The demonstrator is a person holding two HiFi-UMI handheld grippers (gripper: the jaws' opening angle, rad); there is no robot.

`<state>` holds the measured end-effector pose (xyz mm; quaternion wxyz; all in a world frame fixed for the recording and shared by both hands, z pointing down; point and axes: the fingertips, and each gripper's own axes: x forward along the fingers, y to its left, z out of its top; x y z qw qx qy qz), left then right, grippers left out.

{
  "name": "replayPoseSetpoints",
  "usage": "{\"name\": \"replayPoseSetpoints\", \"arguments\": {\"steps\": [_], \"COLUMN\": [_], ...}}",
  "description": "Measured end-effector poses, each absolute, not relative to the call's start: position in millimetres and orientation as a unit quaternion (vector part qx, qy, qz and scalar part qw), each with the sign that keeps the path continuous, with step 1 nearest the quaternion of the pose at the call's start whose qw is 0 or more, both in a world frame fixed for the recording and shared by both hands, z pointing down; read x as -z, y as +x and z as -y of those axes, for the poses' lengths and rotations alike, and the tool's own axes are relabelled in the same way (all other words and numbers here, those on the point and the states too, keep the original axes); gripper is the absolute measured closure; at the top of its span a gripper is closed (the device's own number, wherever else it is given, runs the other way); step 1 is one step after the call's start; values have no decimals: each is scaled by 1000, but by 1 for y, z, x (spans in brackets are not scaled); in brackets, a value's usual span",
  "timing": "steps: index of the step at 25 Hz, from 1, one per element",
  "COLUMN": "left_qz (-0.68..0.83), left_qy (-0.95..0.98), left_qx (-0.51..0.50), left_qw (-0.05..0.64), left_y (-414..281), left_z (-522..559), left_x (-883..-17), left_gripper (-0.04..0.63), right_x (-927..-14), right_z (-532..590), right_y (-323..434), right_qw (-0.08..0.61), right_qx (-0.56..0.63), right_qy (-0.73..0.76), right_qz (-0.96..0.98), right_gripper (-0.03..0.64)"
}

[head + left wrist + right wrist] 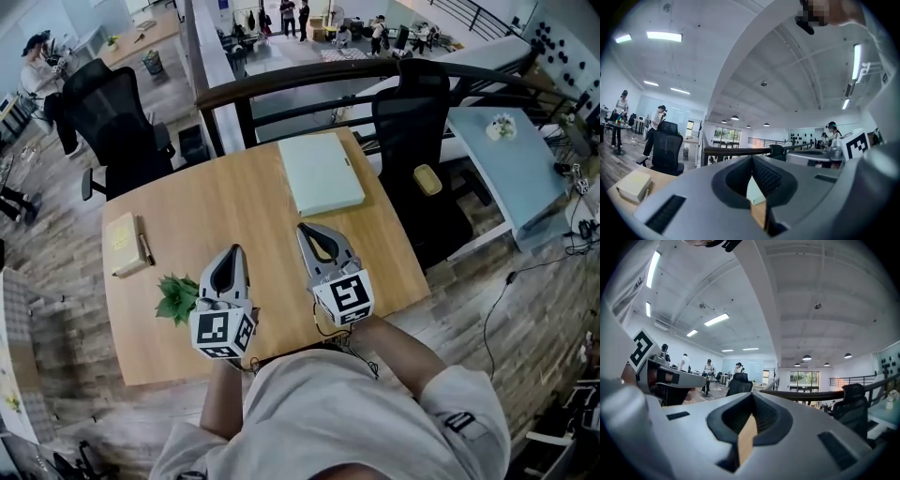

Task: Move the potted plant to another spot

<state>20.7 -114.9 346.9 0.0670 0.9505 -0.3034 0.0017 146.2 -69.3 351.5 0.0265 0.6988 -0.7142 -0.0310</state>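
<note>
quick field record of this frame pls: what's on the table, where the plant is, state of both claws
surface: wooden table
plant: potted plant, near-left part of the table; only its leaves show
left: left claw shut, nothing between the jaws, next to the leaves in the head view, not gripping them
right: right claw shut, empty, over the table's middle
other items: tan notebook with pen beside it, left side; pale green flat case, far edge
task status: plant not held
</note>
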Motion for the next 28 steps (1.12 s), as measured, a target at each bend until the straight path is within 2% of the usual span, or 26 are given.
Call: {"name": "replayPoseSetpoints", "arguments": {"steps": [28], "left_qz": [349], "left_qy": [935], "left_qx": [5], "left_qw": [62], "left_y": [1], "left_z": [106], "left_x": [-345], "left_gripper": [583], "right_x": [-340], "right_z": [70], "right_y": [128], "right_qw": [37], "right_qx": [50], "right_qy": [671], "right_qz": [739], "right_gripper": [614]}}
